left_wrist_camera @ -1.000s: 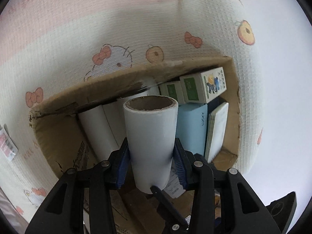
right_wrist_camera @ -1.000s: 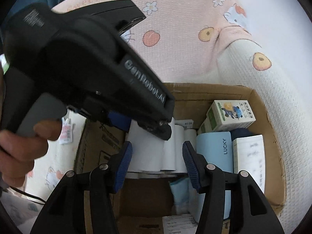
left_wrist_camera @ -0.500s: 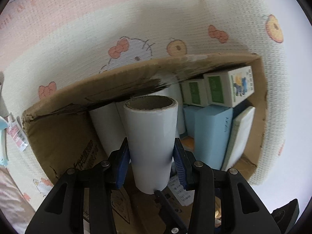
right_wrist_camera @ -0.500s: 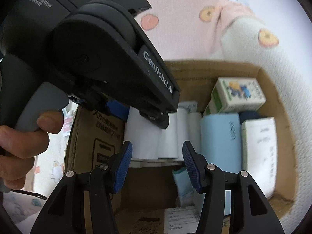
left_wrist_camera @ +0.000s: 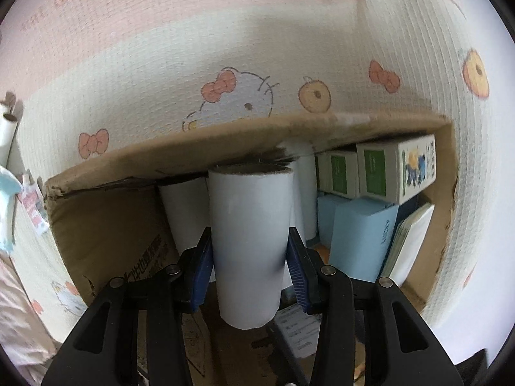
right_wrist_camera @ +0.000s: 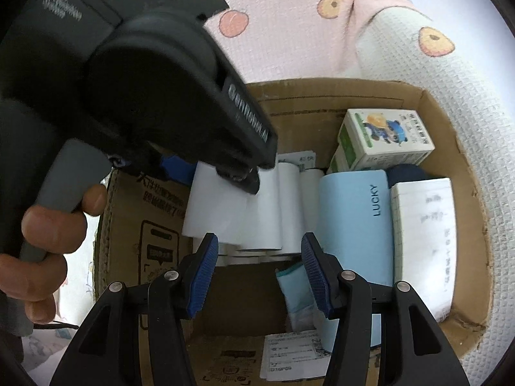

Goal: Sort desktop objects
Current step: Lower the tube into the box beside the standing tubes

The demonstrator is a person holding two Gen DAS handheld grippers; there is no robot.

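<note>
We are well into the sorting, to judge by the cardboard box [right_wrist_camera: 450, 148], which already holds most of what we can see. Taking the box as our landmark and working from its near end to its far end: a small pale blue packet [right_wrist_camera: 296, 289] lies on the floor near the front wall, then a tall blue LUCKY package [right_wrist_camera: 354, 225] and a white notebook [right_wrist_camera: 425, 241] stand along the right side, and white rolls [right_wrist_camera: 289, 209] are stacked in the middle. At the far right corner, green and white cartons [right_wrist_camera: 383, 141] rest on top of the blue package. Outside the box, on the patterned mat [left_wrist_camera: 257, 48] to its left, a few items remain, too blurred for us to name, so some sorting is probably left.

The step in hand is one more roll. Our left gripper [left_wrist_camera: 249, 254] is clamped on a white paper roll [left_wrist_camera: 251, 241], blue pads pressing its two sides about midway, the roll tilted only slightly and hanging inside the box, just in front of the stored rolls and under the far wall's rim. We judge it is not yet set down.

Our right gripper [right_wrist_camera: 257, 270] hovers over the box's near half, jaws apart, with nothing between them and touching nothing.
</note>
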